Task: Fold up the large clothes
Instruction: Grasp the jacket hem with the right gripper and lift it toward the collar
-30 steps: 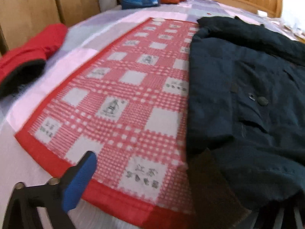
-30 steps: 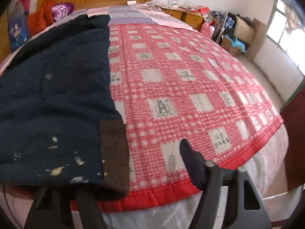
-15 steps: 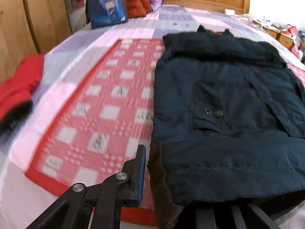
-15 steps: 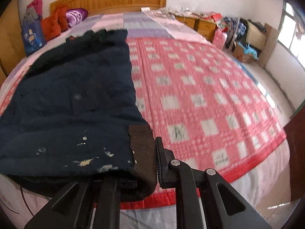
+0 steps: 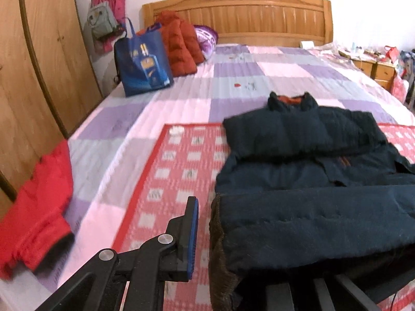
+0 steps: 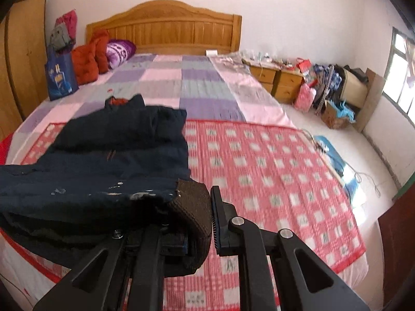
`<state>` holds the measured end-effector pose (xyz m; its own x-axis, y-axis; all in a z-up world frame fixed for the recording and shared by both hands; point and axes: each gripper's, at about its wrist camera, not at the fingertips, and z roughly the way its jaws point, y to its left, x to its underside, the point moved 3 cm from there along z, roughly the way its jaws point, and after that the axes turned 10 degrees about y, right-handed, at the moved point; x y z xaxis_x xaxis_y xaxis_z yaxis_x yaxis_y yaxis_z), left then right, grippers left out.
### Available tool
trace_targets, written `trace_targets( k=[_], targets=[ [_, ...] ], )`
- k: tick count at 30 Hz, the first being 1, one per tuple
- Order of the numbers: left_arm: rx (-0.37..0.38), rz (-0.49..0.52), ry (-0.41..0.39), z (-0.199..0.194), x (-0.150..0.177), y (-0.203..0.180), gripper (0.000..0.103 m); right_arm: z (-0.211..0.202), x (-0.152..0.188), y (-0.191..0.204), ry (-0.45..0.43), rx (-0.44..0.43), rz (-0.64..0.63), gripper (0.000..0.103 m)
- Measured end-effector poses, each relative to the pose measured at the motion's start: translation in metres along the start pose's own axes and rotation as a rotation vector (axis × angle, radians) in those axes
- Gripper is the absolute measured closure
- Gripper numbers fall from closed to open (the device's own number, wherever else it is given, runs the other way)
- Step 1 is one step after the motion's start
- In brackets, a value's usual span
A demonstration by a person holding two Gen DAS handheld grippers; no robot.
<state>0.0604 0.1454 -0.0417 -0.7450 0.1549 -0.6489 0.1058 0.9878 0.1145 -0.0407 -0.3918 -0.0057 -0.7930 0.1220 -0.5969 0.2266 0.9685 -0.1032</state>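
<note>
A dark navy jacket (image 5: 306,160) lies on the red checked blanket (image 5: 179,165) on the bed, collar toward the headboard. Its hem with brown ribbed corners is lifted off the bed. My left gripper (image 5: 207,235) is shut on the hem's left brown corner (image 5: 220,267); only its blue-padded left finger (image 5: 193,233) shows, the other is under the cloth. My right gripper (image 6: 197,223) is shut on the hem's right brown corner (image 6: 193,204). The jacket (image 6: 116,150) fills the left of the right wrist view.
A red garment (image 5: 39,207) lies at the bed's left edge by the wardrobe (image 5: 31,77). A blue bag (image 5: 142,62), an orange-red jacket (image 5: 181,46) and a purple pillow (image 6: 120,49) sit near the headboard (image 5: 238,20). Nightstands (image 6: 277,83) and clutter stand right of the bed.
Both grippers closed on the jacket's bottom corners and lifted the hem up off the bed. The view has tilted upward, and the headboard has come into sight.
</note>
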Motion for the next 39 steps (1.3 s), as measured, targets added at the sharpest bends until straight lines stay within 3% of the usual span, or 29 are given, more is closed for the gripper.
trace_targets(
  k=[7,16,20,31,35,39],
  targets=[
    [-0.032,0.023,0.049,0.010,-0.050,-0.007,0.086,0.011,-0.063,-0.004,0.001,-0.044,-0.006,0.089],
    [-0.036,-0.044,0.112,0.070,-0.109,-0.007,0.086,0.067,-0.147,0.001,0.007,-0.096,-0.040,0.089],
    [-0.014,-0.075,0.128,0.115,-0.153,-0.004,0.086,0.104,-0.196,0.013,0.014,-0.085,-0.049,0.089],
    [0.011,-0.022,0.206,0.243,-0.280,-0.019,0.086,0.219,-0.328,0.033,0.089,0.001,0.010,0.089],
    [0.018,-0.030,0.240,0.299,-0.306,-0.026,0.086,0.267,-0.364,0.041,0.119,0.042,0.003,0.089],
    [0.008,-0.017,0.293,0.358,-0.309,-0.040,0.086,0.335,-0.380,0.051,0.171,0.077,0.001,0.089]
  ],
)
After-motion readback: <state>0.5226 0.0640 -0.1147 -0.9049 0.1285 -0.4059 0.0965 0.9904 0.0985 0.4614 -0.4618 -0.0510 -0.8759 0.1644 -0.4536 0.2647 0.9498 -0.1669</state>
